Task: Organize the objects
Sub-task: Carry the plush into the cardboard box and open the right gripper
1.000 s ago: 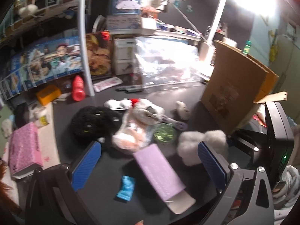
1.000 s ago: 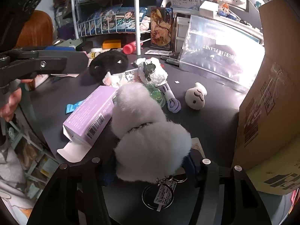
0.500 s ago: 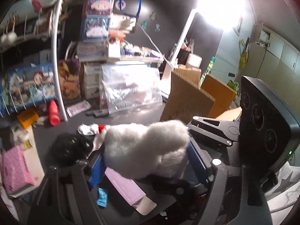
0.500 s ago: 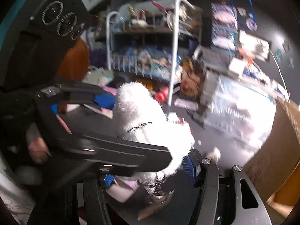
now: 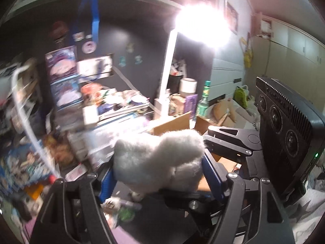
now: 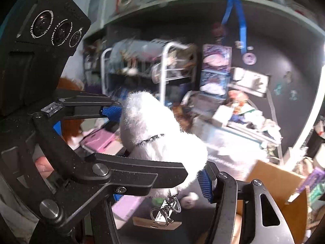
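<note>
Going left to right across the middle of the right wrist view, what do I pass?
Black camera block → blue pad of the left tool → white fluffy plush → stacked purple boxes → white lamp arm.

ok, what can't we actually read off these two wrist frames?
- Left wrist: shelf clutter is motion-blurred; labels are unreadable.
- Left wrist: the lamp glare washes out the wall behind it.
- Left wrist: the white plush hides the inside of the cardboard box.
- Right wrist: the left gripper covers the plush's near side; its keyring tag is too small to read.
</note>
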Demonstrator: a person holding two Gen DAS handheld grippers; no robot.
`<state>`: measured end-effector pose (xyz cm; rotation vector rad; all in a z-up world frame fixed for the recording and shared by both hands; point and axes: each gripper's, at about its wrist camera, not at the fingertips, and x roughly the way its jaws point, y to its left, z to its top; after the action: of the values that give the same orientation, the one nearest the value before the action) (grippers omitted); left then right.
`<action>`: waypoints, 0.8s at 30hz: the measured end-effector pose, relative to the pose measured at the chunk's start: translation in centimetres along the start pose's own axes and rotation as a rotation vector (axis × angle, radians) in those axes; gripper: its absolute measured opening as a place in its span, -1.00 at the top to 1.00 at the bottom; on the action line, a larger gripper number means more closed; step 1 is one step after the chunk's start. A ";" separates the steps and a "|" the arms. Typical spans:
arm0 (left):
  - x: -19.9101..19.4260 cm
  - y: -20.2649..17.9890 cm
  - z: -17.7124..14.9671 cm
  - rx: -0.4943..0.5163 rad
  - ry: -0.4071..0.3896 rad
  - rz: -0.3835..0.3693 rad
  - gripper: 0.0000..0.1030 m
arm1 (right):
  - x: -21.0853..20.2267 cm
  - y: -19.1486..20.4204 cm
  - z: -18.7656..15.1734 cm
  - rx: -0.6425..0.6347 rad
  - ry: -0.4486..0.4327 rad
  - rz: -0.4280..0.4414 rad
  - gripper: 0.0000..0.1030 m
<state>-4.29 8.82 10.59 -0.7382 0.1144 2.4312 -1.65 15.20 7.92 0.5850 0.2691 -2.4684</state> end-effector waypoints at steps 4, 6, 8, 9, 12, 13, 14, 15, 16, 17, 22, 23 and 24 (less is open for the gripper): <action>3.9 -1.6 2.6 0.017 0.046 -0.055 -0.41 | -1.6 -3.8 0.0 0.047 0.004 -0.076 -0.06; 6.5 -2.1 3.6 0.015 0.091 -0.078 -0.41 | -2.0 -5.9 -0.5 0.090 0.023 -0.101 -0.06; 8.6 -2.7 4.1 0.017 0.132 -0.086 -0.41 | -2.0 -8.0 -1.4 0.131 0.050 -0.121 -0.06; 9.6 -3.0 4.0 0.019 0.157 -0.086 -0.41 | -1.8 -8.8 -1.7 0.150 0.065 -0.127 -0.06; 12.8 -3.6 3.4 0.025 0.238 -0.086 -0.41 | -0.7 -11.2 -3.1 0.205 0.132 -0.145 -0.06; 13.4 -3.6 3.1 0.020 0.256 -0.090 -0.41 | -0.4 -11.6 -3.6 0.214 0.153 -0.153 -0.06; 14.2 -3.4 2.8 0.007 0.279 -0.102 -0.41 | 0.1 -11.8 -4.2 0.220 0.183 -0.163 -0.06; 14.6 -3.3 2.3 -0.005 0.294 -0.115 -0.41 | 0.4 -11.9 -4.6 0.222 0.202 -0.170 -0.06; 14.9 -3.2 2.1 -0.015 0.303 -0.123 -0.41 | 0.7 -12.1 -5.0 0.228 0.228 -0.178 -0.06; 15.2 -3.0 1.9 -0.024 0.313 -0.131 -0.41 | 0.8 -12.3 -5.3 0.233 0.242 -0.180 -0.06; 15.8 -2.8 1.8 -0.023 0.342 -0.113 -0.42 | 1.2 -12.7 -5.8 0.253 0.314 -0.188 -0.08; 15.7 -2.7 1.8 -0.019 0.345 -0.098 -0.43 | 1.3 -12.7 -5.9 0.243 0.331 -0.204 -0.11; 15.7 -2.6 1.7 -0.018 0.347 -0.091 -0.53 | 1.5 -12.7 -5.8 0.236 0.342 -0.215 -0.16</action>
<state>-14.26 19.43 3.92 -1.1429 0.1903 2.2013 -8.17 26.56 2.83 1.1355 0.1806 -2.6156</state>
